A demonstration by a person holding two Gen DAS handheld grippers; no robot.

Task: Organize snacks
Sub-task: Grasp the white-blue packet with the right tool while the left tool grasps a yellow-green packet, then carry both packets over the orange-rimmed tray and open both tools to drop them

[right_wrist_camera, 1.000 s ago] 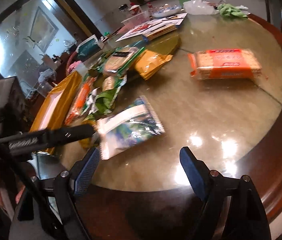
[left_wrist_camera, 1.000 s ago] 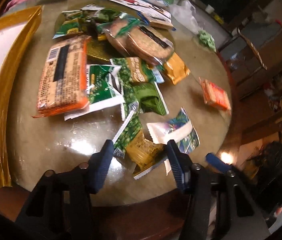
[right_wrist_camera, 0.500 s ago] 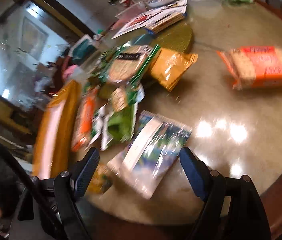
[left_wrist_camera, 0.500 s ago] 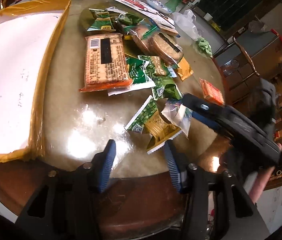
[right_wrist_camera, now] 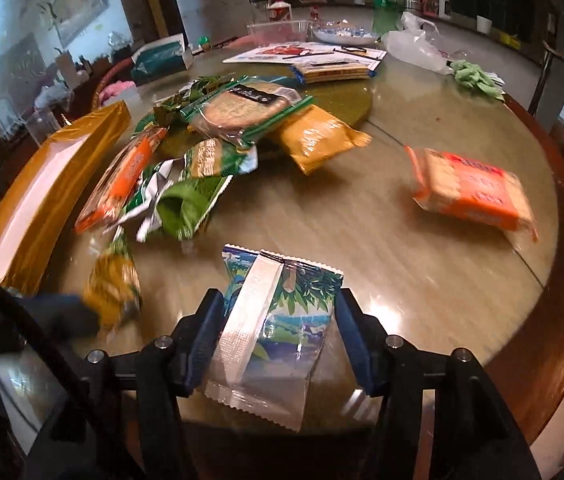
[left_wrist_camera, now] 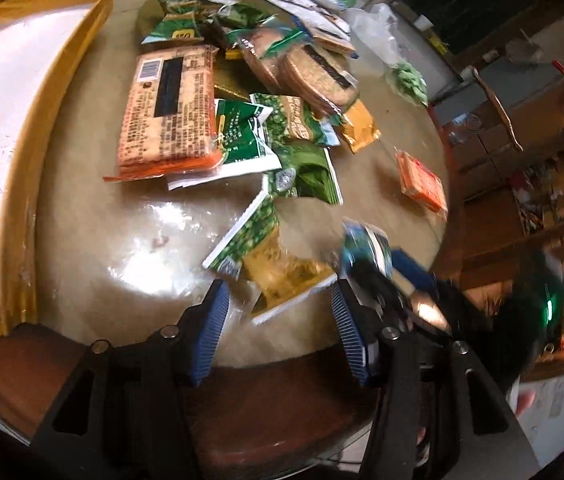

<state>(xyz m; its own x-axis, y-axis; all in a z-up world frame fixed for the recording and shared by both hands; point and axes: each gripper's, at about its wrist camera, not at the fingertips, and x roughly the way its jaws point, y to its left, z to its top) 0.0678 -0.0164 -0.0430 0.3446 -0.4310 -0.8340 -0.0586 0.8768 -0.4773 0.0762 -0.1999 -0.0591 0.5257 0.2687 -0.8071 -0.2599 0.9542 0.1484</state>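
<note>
We see one container, a gold-sided box point(left_wrist_camera: 25, 148) with a white floor, sitting at the left edge of the round table point(right_wrist_camera: 422, 280); the part of its floor in view holds no snack. The snacks lie loose on the tabletop beside it, most of them in a heap around a greenish-gold turntable point(right_wrist_camera: 338, 100).

Our right gripper point(right_wrist_camera: 277, 336) has its fingers spread, and a blue-and-green leaf-print packet point(right_wrist_camera: 277, 320) with a white seam strip lies between them near the table's front edge. Both pads look to be right at its sides, but we cannot tell whether they press it.

Our left gripper point(left_wrist_camera: 277, 324) is spread wide too, with nothing between its pads; a yellow packet point(left_wrist_camera: 282, 276) lies just ahead of it on the table.

We count two orange cracker packs: a large one point(left_wrist_camera: 169, 112) at the near side of the heap, closest to the box, and a smaller one point(right_wrist_camera: 470, 188) lying alone, well apart on the right. One pack of round crackers in a green-edged wrapper point(right_wrist_camera: 241, 108) tops the heap, one mustard-yellow packet point(right_wrist_camera: 318, 140) leans against it, and several green packets point(left_wrist_camera: 306, 172) overlap below; their exact number is hard to tell.
</note>
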